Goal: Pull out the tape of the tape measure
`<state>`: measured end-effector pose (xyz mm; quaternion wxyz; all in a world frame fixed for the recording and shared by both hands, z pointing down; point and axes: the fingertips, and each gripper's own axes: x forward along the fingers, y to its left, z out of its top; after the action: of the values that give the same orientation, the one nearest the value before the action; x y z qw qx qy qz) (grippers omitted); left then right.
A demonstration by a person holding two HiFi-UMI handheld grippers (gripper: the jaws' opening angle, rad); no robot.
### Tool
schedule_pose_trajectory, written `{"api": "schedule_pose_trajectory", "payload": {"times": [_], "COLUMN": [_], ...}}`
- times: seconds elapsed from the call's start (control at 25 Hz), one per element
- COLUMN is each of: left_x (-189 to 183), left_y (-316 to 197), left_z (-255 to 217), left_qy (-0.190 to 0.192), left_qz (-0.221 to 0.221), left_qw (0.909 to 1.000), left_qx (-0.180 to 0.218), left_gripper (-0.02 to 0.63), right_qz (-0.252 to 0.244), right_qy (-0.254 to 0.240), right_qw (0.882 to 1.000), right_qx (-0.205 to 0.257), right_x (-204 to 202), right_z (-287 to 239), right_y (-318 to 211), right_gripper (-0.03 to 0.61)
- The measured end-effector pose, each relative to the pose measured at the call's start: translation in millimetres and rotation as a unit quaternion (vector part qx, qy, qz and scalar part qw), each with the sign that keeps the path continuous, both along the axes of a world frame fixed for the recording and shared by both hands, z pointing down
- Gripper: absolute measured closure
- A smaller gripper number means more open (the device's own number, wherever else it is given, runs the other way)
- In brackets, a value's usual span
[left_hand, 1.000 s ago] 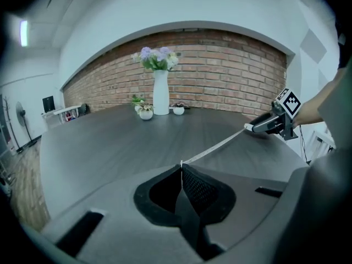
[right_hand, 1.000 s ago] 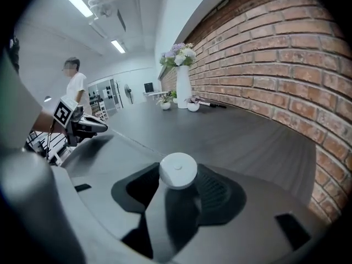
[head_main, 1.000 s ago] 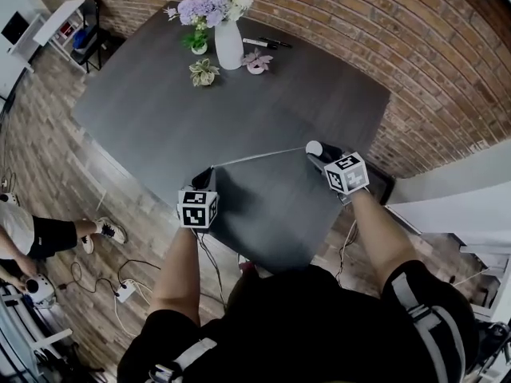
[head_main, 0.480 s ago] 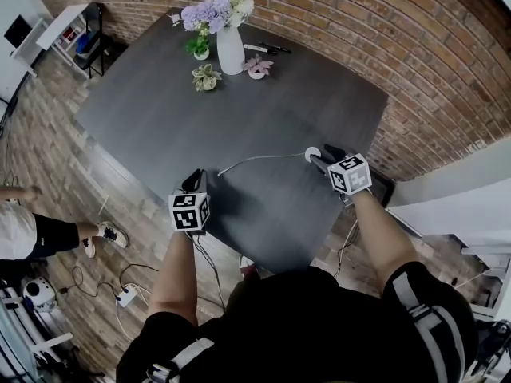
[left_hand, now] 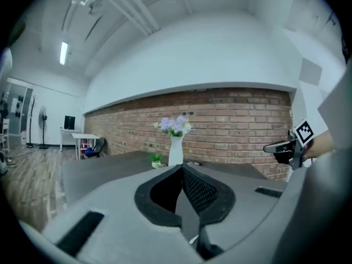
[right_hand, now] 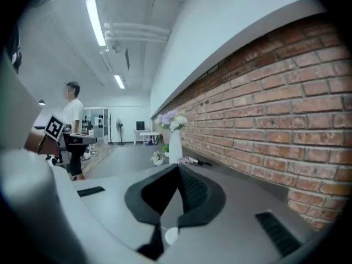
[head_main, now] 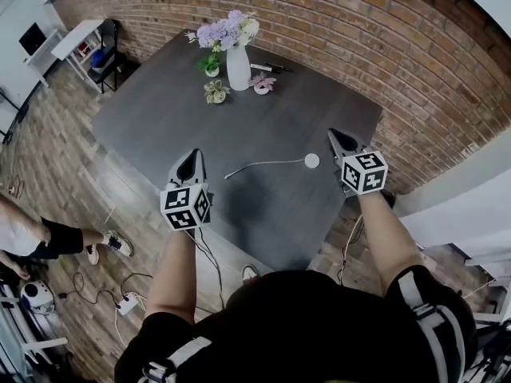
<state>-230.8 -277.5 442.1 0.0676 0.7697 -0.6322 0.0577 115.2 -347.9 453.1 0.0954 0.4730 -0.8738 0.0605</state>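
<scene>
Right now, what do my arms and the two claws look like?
The left claw and right claw are dark and pointed, with cross-hatched pads. Behind them, the left cube and right cube are white with black square markers. A thin left cable and right cable seem to trail down. You wear a black short-sleeved top with pale straps.
</scene>
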Motion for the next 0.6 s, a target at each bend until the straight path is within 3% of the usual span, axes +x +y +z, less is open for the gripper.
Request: {"api": "schedule_pose_trajectory", "payload": {"times": [0.24,0.6], "left_x": [11,26], "left_y": [15,28], "left_z": [-56,-65], "left_qy": [0.011,0.011], "left_qz": [0.015,0.031], "left_qw": [0.9983,0.9976], "left_qx": [0.056,0.061], "left_gripper": [0.604,0.604], "right_qz": [0.0,0.022], "right_qy": [-0.041,-0.057], "right_qw": [0.997,0.994], "right_qx": [0.069,0.088], "right_x": [0,21], "right_z": [-67,-92], "right_y": [23,45], "right_gripper": [0.581,0.581]}}
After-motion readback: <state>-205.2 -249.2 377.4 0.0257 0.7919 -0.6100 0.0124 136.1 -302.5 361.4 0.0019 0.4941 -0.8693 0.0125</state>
